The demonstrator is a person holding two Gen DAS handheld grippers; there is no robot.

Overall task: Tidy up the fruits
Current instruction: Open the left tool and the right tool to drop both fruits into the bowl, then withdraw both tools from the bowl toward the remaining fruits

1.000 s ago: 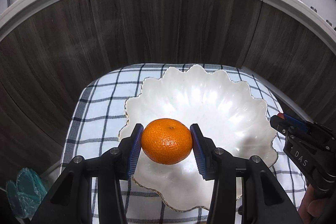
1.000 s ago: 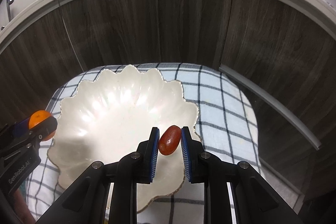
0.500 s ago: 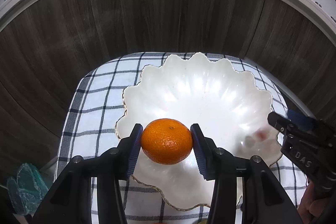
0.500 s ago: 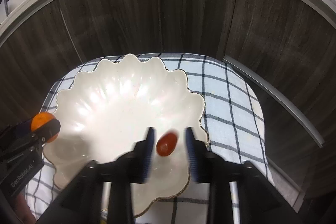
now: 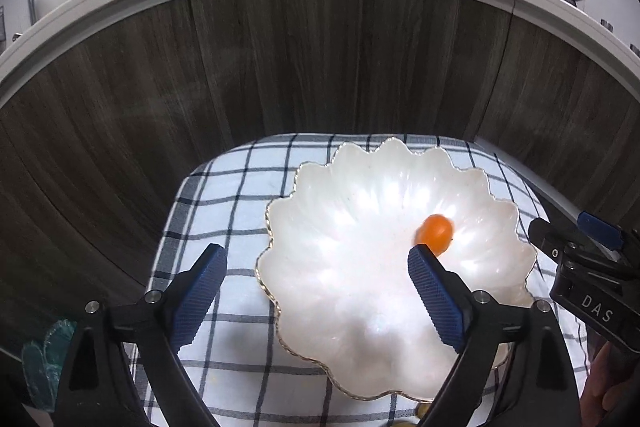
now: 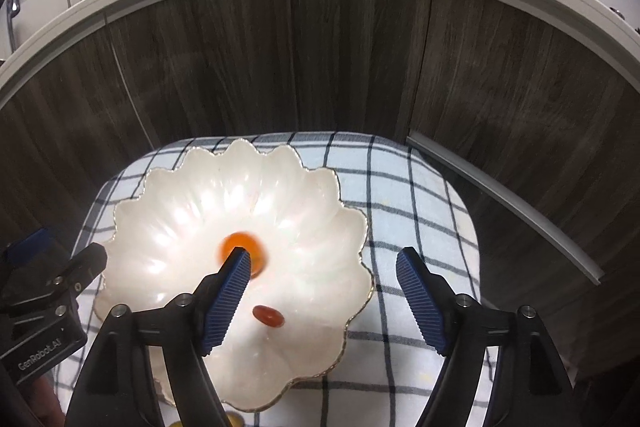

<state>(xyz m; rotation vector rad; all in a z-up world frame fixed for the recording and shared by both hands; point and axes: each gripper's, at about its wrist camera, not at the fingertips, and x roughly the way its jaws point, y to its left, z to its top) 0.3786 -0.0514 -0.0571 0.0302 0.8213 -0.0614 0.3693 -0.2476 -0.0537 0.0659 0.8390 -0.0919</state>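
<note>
Left wrist view: the round orange mandarin, clamped between the blue pads a second ago, now lies blurred inside the white scalloped gold-rimmed bowl, toward the bowl's right side. The left gripper has just been opening; its jaws stand wide apart, released, nothing between them. The bowl rests on a blue-and-white checked cloth.

Right wrist view: the small red oval tomato, earlier pinched in the right gripper, now lies on the bowl's near side, below the mandarin at the bowl's centre. These jaws too have just been opening and hold nothing.
</note>
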